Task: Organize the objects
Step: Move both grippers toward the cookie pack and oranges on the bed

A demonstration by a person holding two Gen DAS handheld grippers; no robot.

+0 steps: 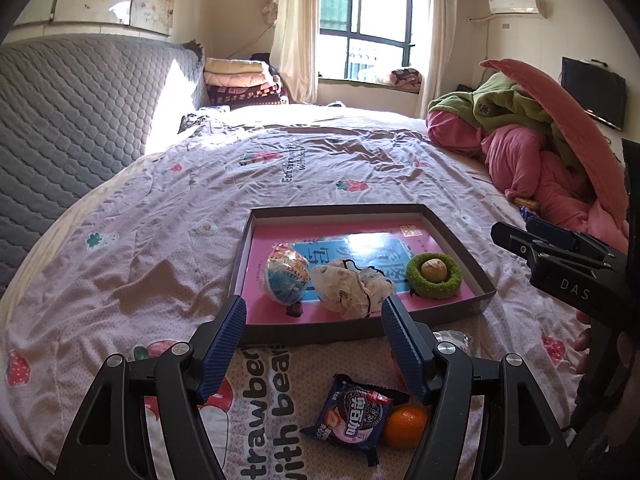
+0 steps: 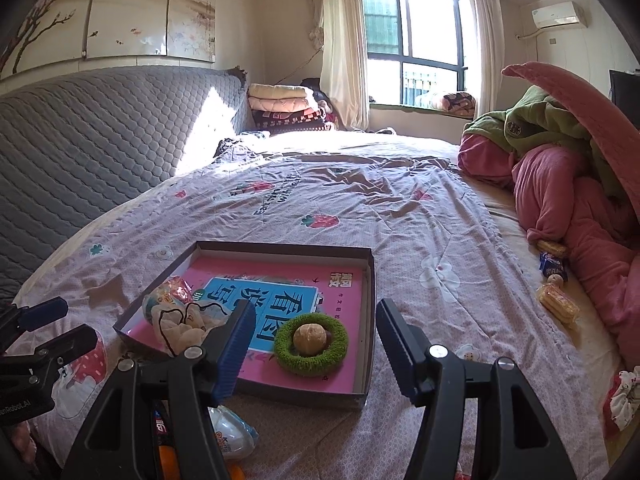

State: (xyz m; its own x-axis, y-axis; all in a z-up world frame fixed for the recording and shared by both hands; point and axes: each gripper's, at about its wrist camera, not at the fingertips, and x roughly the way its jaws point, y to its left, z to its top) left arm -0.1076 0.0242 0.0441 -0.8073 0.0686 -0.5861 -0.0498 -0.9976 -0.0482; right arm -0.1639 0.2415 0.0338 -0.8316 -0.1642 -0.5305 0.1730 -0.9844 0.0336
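A shallow grey tray point(image 1: 340, 210) lies on the bed with a pink book point(image 1: 272, 240) flat inside it. On the book sit a foil-wrapped egg toy point(image 1: 288, 276), a crumpled white bag point(image 1: 352, 288) and a green fuzzy ring point(image 1: 434, 276) with a walnut point(image 2: 309, 336) in its middle. My left gripper point(image 1: 314, 312) is open and empty above the tray's near edge. An Oreo packet point(image 1: 352, 412) and an orange point(image 1: 404, 426) lie on the sheet below it. My right gripper point(image 2: 316, 320) is open and empty over the tray's point(image 2: 370, 320) right part, close to the green ring point(image 2: 311, 344).
A pile of pink and green bedding point(image 2: 560, 184) fills the right side of the bed. Wrapped snacks point(image 2: 558, 304) and a blue packet point(image 2: 554, 266) lie beside it. A grey quilted headboard point(image 1: 80, 120) runs along the left. A white egg packet point(image 2: 236, 432) lies under my right gripper.
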